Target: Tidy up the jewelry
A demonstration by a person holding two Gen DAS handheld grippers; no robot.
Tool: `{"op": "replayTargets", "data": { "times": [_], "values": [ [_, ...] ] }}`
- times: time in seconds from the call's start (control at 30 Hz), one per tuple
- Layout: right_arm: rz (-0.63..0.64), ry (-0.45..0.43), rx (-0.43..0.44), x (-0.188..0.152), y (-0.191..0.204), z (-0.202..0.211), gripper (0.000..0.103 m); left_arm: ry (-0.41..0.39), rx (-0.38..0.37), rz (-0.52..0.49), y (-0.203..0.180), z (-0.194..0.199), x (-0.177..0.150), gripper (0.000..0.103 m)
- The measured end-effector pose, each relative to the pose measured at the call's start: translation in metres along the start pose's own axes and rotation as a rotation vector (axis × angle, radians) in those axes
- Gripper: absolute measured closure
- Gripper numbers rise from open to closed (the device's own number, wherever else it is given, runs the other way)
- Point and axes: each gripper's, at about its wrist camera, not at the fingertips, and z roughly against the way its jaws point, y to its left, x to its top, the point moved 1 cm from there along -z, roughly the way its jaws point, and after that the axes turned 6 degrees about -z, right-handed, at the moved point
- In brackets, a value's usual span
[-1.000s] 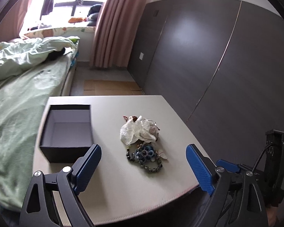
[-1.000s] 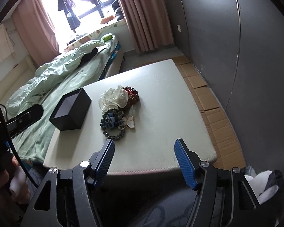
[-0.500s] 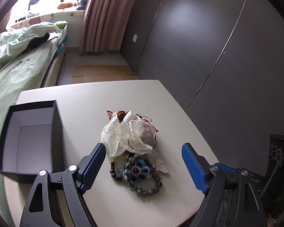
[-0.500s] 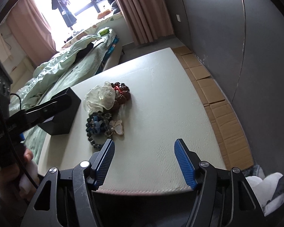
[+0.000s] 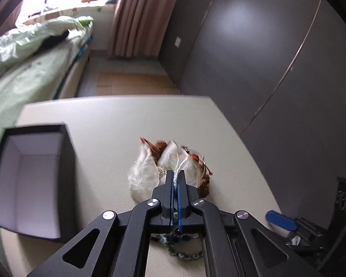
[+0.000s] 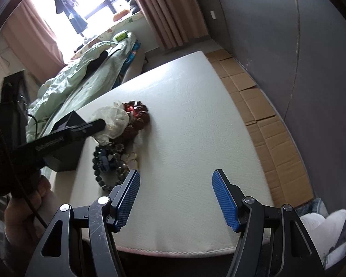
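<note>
While shut on bag: left tool.

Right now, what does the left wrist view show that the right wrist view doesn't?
Only the left wrist view shows the open box's pale, bare inside, and the left tongs shut on the white bag. Only the right wrist view shows the right tongs open over the table, plus a hand. Both show bag, beaded jewelry, box.

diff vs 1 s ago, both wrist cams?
Left gripper moved in over the jewelry pile and its fingers have just been closing; they are now shut on the white plastic bag. Right gripper came nearer the table, fingers open as before. Black box and bead bracelet unmoved.
</note>
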Motion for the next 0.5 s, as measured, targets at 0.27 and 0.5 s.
{"op": "replayTargets", "data": {
  "times": [0.27, 0.5],
  "values": [
    [0.058, 0.038, 0.046, 0.003, 0.031, -0.012, 0.037, -0.072, 0.0, 0.051, 0.018, 0.053, 0.001, 0.102],
    [0.122, 0.074, 0.066, 0.002, 0.057, -0.023, 0.047, -0.108, 0.0, 0.063, 0.027, 0.089, -0.005, 0.102]
  ]
}}
